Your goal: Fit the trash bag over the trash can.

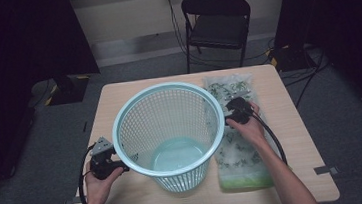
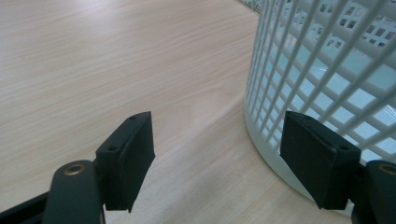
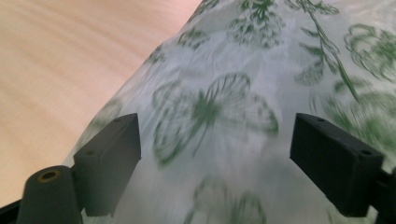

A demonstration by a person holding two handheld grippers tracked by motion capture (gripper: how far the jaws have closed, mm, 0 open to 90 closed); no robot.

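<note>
The pale blue mesh basket (image 1: 169, 133) stands upright in the middle of the wooden table (image 1: 118, 95), its wide mouth pointing straight up and its narrower base on the wood; just to its right lies a flat plastic bag (image 1: 239, 151) printed with green butterflies and flowers, its long axis running from the near edge toward the far edge, its left margin tucked right against the basket's wall. The left gripper (image 1: 105, 162) sits low at the basket's near-left side, jaws released and standing apart with nothing between them — in the left gripper view one jaw lies close beside the lattice wall (image 2: 322, 70), the other over bare wood. The right gripper (image 1: 237, 111) hovers over the bag's middle, beside the basket's rim, jaws spread wide and empty, the butterfly print (image 3: 210, 112) showing between them. Open tabletop lies left of the basket and along the far edge; beyond the table stands a black folding chair (image 1: 217, 23).
</note>
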